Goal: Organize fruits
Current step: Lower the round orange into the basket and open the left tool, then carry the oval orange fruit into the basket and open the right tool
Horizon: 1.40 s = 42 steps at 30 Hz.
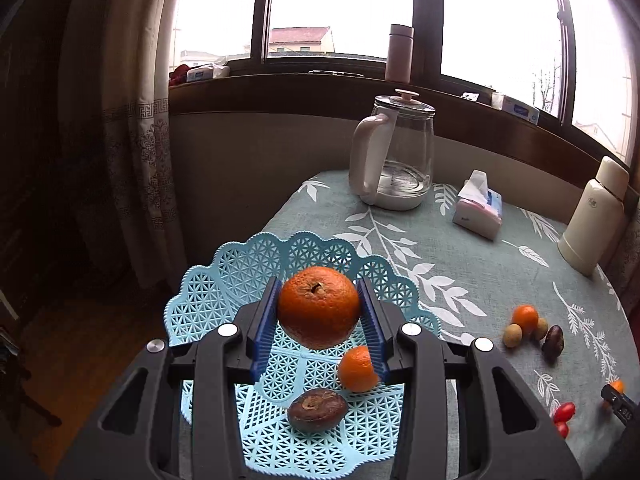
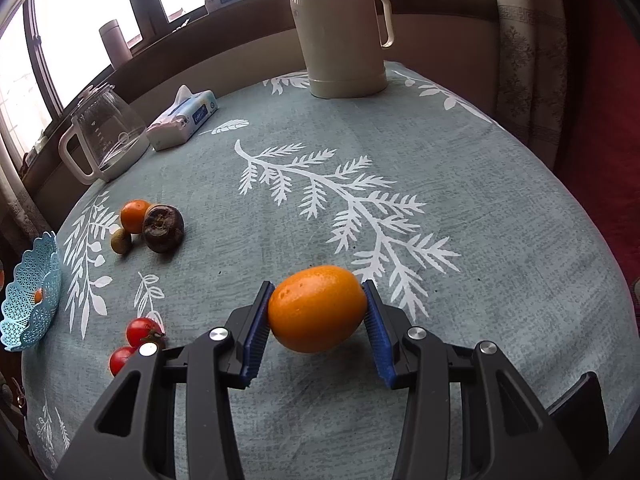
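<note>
My left gripper (image 1: 319, 300) is shut on a large orange (image 1: 319, 307), held above the light-blue lattice basket (image 1: 224, 276). Inside the basket lie a small mandarin (image 1: 356, 370) and a dark brown fruit (image 1: 317, 409). My right gripper (image 2: 318, 300) is shut on a smooth orange fruit (image 2: 317, 309), just over the tablecloth. On the cloth rest a mandarin (image 2: 135, 216), a dark brown fruit (image 2: 163, 228), a small tan fruit (image 2: 121, 241) and two cherry tomatoes (image 2: 141, 331). The basket (image 2: 28, 312) shows at the far left of the right wrist view.
A glass kettle (image 1: 394, 156) stands at the back of the round table, a tissue pack (image 1: 478, 208) beside it, and a cream thermos jug (image 2: 340, 32) near the far edge. Curtains and a window sill lie behind. The leaf-print cloth (image 2: 400, 160) covers the table.
</note>
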Available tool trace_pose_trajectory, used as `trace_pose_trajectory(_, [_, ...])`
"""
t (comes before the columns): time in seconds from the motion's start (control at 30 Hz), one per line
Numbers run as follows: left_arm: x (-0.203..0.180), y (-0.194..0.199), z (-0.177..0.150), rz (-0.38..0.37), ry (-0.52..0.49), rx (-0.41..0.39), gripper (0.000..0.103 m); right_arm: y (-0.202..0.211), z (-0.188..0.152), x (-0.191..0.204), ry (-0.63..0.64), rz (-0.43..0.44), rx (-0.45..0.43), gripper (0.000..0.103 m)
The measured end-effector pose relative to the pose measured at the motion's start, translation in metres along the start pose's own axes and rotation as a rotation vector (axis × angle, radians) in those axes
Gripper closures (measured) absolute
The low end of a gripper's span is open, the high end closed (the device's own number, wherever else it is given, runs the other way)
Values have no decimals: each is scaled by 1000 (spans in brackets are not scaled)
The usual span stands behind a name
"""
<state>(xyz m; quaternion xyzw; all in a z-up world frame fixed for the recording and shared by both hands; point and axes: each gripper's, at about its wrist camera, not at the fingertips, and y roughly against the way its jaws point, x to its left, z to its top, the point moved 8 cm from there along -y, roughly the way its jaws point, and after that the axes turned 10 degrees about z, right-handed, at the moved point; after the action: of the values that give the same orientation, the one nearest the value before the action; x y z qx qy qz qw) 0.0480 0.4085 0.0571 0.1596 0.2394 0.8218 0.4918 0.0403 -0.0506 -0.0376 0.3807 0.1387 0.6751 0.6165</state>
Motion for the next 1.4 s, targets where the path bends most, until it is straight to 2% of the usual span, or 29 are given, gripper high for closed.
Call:
trace_pose_trajectory(0.3, [20,-28,-18,43,14,68,63,0,0,0,2,-21,3,58])
trace_pose_trajectory(0.6, [30,-35,-22,54,44,82,60,-1,-1,0,5,-42,4,58])
trace_pose_trajectory(0.63, [32,-34,-20,57,49,76,53,-1,0,0,5,-44,4,58])
trace_pose_trajectory(0.67, [34,-32,-18,61,55,65,41,-1,0,0,6,-45,4,58])
trace_pose_trajectory(0.73, [38,-27,-13,71,62,38,30,-1,0,0,7,-49,4,58])
trace_pose_trajectory(0.9, [50,-17,-4,78,81,4,25,-1,0,7,3,-28,12,58])
trace_pose_trajectory(1.13, [70,-3,1,98,92,-35,21,-4,3,53,63,47,19,58])
trace_pose_trajectory(1.4, [102,8,5,115,117,-59,20,-8,13,144,188,179,22,58])
